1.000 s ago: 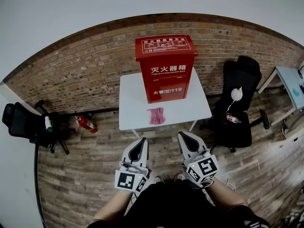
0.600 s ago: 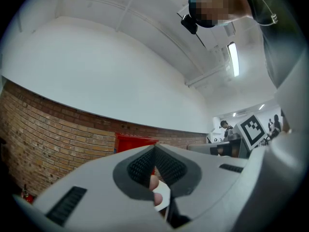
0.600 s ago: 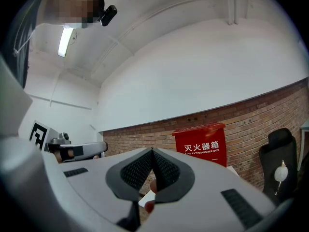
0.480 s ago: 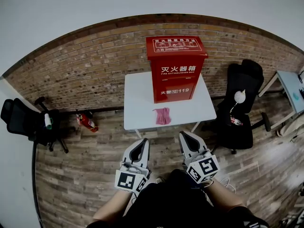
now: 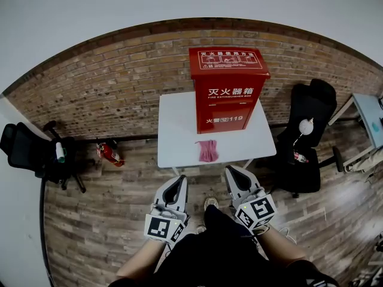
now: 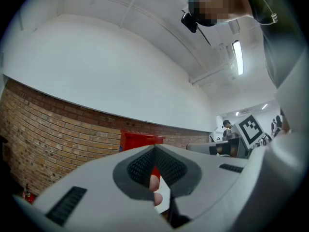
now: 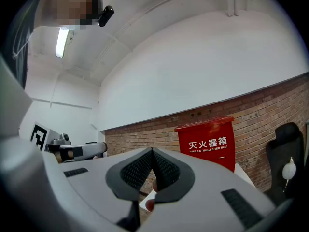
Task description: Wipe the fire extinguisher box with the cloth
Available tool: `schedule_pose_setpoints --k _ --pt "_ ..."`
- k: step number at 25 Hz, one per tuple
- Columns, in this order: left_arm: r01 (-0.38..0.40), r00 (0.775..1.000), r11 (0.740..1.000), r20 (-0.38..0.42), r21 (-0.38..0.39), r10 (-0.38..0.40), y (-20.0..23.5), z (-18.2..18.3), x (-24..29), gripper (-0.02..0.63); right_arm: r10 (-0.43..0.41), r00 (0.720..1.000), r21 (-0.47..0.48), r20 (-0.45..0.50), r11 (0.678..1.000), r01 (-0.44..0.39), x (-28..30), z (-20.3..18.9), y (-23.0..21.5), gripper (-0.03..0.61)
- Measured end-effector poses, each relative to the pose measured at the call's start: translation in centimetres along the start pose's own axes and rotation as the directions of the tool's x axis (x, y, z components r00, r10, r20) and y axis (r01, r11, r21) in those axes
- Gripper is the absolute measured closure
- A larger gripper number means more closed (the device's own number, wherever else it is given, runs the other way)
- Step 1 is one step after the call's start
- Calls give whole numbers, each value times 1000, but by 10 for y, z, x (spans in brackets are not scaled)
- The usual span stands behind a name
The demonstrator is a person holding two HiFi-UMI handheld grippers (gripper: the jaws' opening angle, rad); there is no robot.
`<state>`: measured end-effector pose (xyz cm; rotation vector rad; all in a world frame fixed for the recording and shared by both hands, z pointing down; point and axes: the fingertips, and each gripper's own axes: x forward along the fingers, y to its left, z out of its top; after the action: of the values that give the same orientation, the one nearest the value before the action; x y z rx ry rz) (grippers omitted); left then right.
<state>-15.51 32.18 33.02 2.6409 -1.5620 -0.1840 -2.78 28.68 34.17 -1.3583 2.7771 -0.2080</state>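
A red fire extinguisher box (image 5: pixel 227 88) stands upright at the back of a small white table (image 5: pixel 176 136) against a brick wall. It also shows in the right gripper view as the red box (image 7: pixel 207 141) and in the left gripper view as the red box (image 6: pixel 140 140). A pink cloth (image 5: pixel 207 150) lies crumpled on the table in front of the box. My left gripper (image 5: pixel 179 179) and right gripper (image 5: pixel 230 171) hang side by side short of the table's near edge, both shut and empty. In their own views the left gripper (image 6: pixel 155 151) and right gripper (image 7: pixel 152 152) point level toward the box.
A black office chair (image 5: pixel 305 136) with a white object on it stands right of the table. Another black chair (image 5: pixel 30 151) and a small red extinguisher (image 5: pixel 109 154) are on the wooden floor at the left. A light blue table (image 5: pixel 368 112) sits at the far right.
The table, box and cloth have shifted right and slightly nearer in the head view as I stepped toward them. Both grippers keep their place in the view, still shut.
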Motion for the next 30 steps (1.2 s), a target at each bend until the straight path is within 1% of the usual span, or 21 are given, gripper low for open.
schedule_pose_setpoints --k 8,13,18,26,30 --pt "-21 1000 1000 -21 12 21 27 -3 52 580 9 1000 13 -22 1000 -9 47 0 -43 559" --pt "-35 998 999 -43 8 35 45 -11 93 580 25 999 28 -35 999 -24 81 -2 -75 558" --pt "-43 997 999 -56 19 44 59 -10 135 580 35 998 39 -45 999 -34 114 -2 -107 560" --pt "-95 993 995 -74 14 96 84 -14 191 580 49 995 73 -86 996 -42 164 -8 -159 558" --pt "-123 990 992 -73 11 124 94 -15 208 580 68 992 77 -109 995 -60 183 -11 -174 558"
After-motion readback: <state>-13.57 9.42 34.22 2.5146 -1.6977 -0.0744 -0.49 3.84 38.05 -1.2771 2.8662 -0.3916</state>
